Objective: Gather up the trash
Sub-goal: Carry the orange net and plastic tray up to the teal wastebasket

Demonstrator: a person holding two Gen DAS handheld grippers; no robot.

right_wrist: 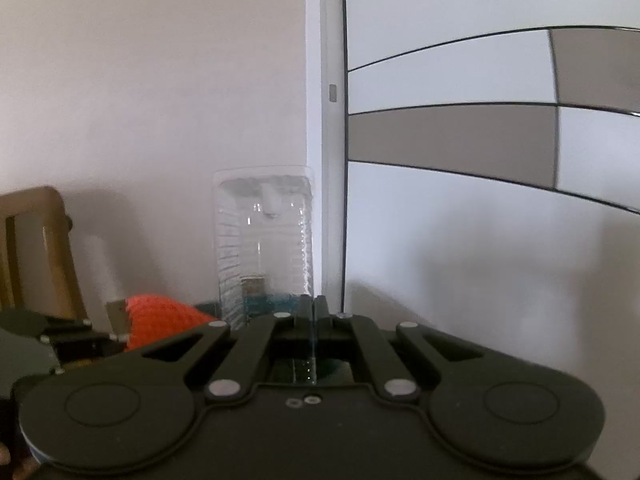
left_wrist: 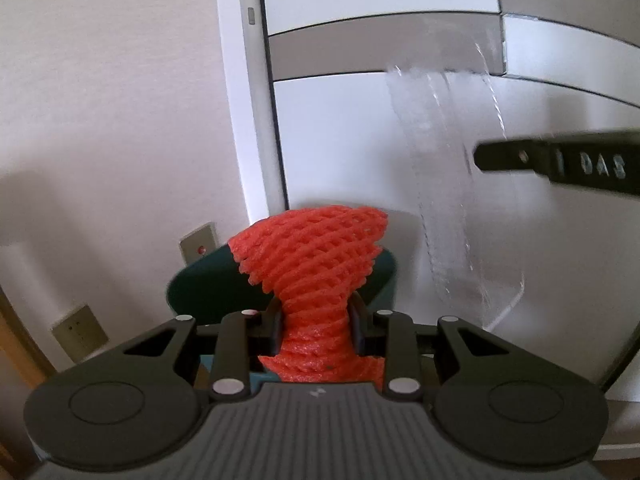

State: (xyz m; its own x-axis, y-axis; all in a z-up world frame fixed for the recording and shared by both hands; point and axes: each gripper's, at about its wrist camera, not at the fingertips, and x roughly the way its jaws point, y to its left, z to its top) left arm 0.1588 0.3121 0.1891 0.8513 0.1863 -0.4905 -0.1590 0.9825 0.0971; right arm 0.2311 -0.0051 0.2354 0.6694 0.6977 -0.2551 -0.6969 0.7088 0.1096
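Two claws in frame, one piece of trash in each. Left claw is squeezing one red foam fruit net at its waist: jaws nearly closed, pads pinching it in from both sides, net flaring wide above the grip and bunching below it. Net is sticking up and away from the camera, clear of any surface.

Right claw is sitting fully closed, pinching the bottom edge of one clear plastic blister pack. Pack is standing upright above the fingertips, ribbed side walls visible, empty as far as I can see. From the left wrist view the same pack is hanging in the air on the right, blurred, with one finger of the right claw coming in from the frame edge beside it.

One dark teal bin is showing directly behind the net, rim partly covered by it; can't tell what's inside. From the right wrist view the net is showing low left, next to the left claw's body.

Background: white wall, one wall switch plate, one outlet plate, a panelled door in white and grey, one wooden chair back.
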